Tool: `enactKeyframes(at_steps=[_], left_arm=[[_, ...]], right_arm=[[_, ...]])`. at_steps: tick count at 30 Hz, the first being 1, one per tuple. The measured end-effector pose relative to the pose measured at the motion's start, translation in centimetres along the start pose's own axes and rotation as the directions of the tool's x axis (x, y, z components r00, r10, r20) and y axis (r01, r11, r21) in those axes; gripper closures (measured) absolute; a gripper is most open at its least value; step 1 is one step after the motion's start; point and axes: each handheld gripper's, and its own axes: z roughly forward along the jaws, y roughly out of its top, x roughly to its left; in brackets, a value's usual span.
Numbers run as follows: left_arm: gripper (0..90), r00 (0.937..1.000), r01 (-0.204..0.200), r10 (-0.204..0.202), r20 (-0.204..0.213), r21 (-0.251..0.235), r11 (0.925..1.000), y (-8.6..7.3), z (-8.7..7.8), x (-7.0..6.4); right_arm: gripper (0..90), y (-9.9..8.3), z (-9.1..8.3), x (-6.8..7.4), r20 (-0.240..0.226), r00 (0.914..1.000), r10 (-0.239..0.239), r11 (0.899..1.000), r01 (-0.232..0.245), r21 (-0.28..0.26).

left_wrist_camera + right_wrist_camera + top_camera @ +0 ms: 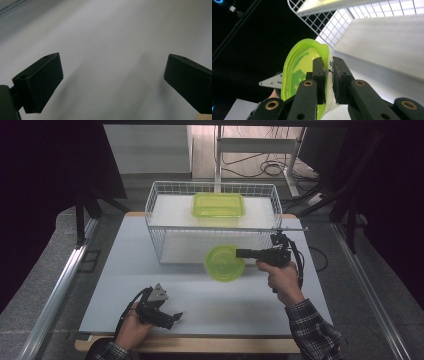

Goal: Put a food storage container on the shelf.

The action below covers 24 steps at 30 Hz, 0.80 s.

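Observation:
A round lime-green plastic bowl (224, 263) hangs just in front of the white wire rack (165, 207), held by its right rim. My right gripper (243, 253) is shut on that rim; in the right gripper view the jaws pinch the bowl's (299, 67) edge at my right gripper (328, 72). A rectangular green container (218, 205) sits on the rack's upper shelf. My left gripper (176, 318) rests low near the table's front edge, open; in the left gripper view my left gripper (112, 72) has nothing but bare table between its jaws.
The white table (125, 285) lies between the rack and the wooden front edge. The rack has a lower shelf (200, 247) behind the bowl. Dark curtains, metal rails and cables surround the table.

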Motion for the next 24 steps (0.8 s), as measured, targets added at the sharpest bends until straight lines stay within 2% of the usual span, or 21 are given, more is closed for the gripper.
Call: enactKeyframes(at_steps=[7, 24], left_arm=[[2.1, 1.0000, 0.000, 0.000, 0.002, 0.000, 1.0000, 0.0, 0.0, 0.0], [2.1, 1.0000, 0.004, -0.004, -0.002, -0.002, 1.0000, 0.0, -0.1, 0.1]], right_arm=[[81.4, 1.4, -0.7, 0.5, -0.004, 1.0000, -0.001, 1.000, 0.001, -0.025], [81.4, 4.8, -1.7, 2.6, -0.004, 0.9992, -0.041, 0.996, 0.040, -0.078]])
